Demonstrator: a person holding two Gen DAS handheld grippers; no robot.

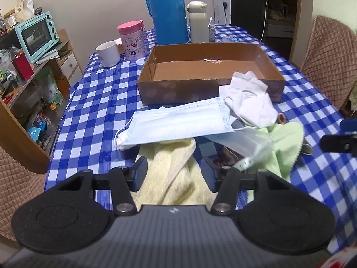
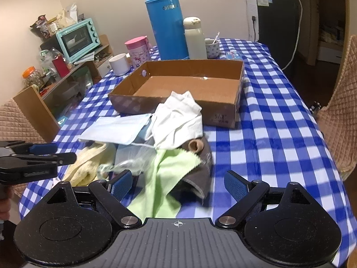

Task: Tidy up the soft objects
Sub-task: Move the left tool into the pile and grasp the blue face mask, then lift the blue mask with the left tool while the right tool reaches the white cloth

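A pile of soft things lies in front of an empty cardboard box [image 1: 200, 89] [image 2: 223, 114]. It holds a blue face mask [image 1: 176, 122] [image 2: 116, 127], a white cloth [image 1: 247, 98] [image 2: 178, 120], a yellow towel [image 1: 174, 174] [image 2: 87, 167], a green cloth [image 1: 283, 147] [image 2: 165, 178], a clear plastic bag [image 1: 245, 143] and a brown-grey sock [image 2: 198, 156]. My left gripper [image 1: 175, 174] is open, its jaws either side of the yellow towel. My right gripper [image 2: 178, 184] is open over the green cloth.
A blue thermos [image 1: 167, 11] [image 2: 167, 22], cream bottle [image 1: 198, 22], pink cup [image 1: 132, 40] and white mug [image 1: 108, 53] stand behind the box on the blue checked tablecloth [image 2: 279, 134]. Shelves with a mint oven [image 1: 38, 35] stand left. Padded chairs [image 2: 341, 111] flank the table.
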